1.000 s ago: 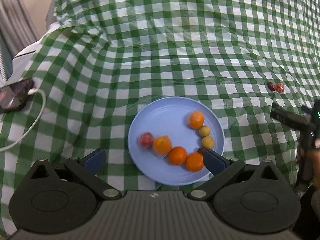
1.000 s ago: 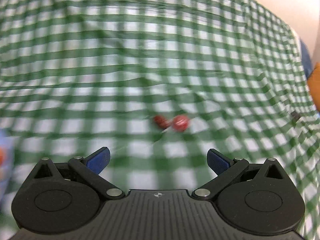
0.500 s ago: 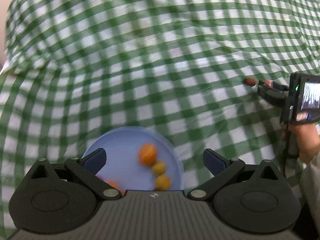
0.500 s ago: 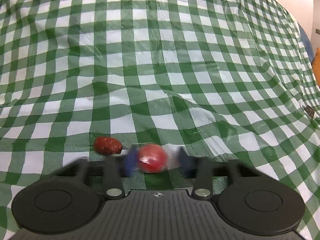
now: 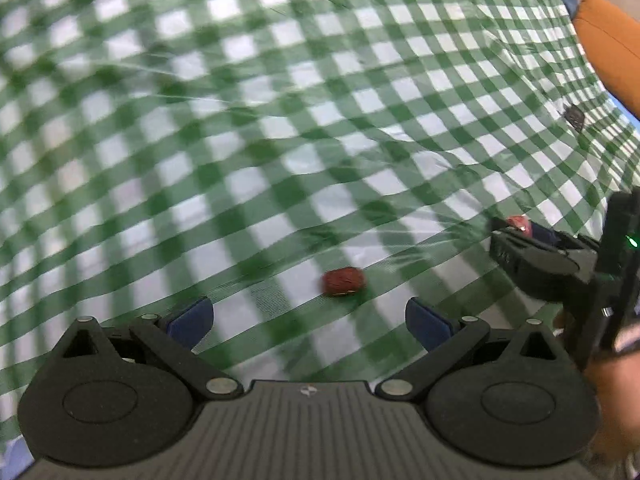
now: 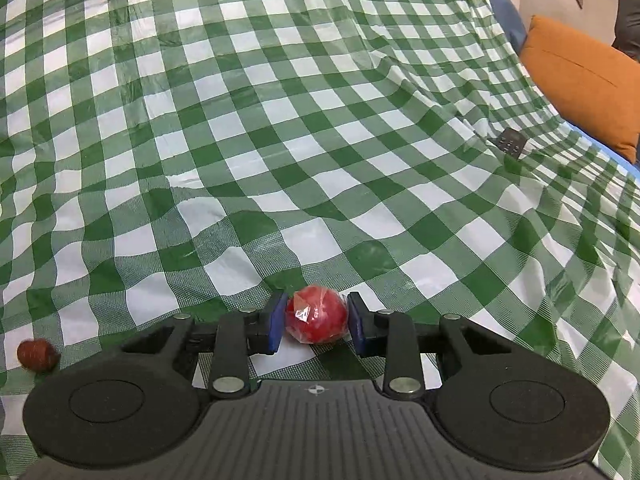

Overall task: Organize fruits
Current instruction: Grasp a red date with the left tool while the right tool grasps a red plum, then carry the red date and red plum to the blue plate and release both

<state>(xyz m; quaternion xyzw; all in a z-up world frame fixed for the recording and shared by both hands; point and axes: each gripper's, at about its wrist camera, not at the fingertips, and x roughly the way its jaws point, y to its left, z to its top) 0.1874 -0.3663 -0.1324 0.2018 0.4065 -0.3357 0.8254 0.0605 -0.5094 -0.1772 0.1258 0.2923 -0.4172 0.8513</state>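
Note:
A round red fruit (image 6: 316,315) with a shiny film on it sits between the blue pads of my right gripper (image 6: 316,320), which is shut on it just above the green checked cloth (image 6: 280,140). In the left wrist view the same fruit (image 5: 519,224) peeks out of the right gripper (image 5: 516,232) at the right edge. A dark red wrinkled fruit (image 5: 343,282) lies on the cloth just ahead of my left gripper (image 5: 308,320), which is open with nothing between its pads. That wrinkled fruit (image 6: 36,354) shows low on the left in the right wrist view.
An orange cushion (image 6: 584,80) lies beyond the cloth's right edge. A small dark remote-like thing (image 6: 512,143) rests on the cloth near it. A hand (image 5: 612,392) holds the right gripper at the left wrist view's right edge. The cloth has folds and ridges.
My right gripper closed on the round red fruit and drew away from the wrinkled one. My left gripper swung right, off the blue plate of fruits, to the wrinkled fruit.

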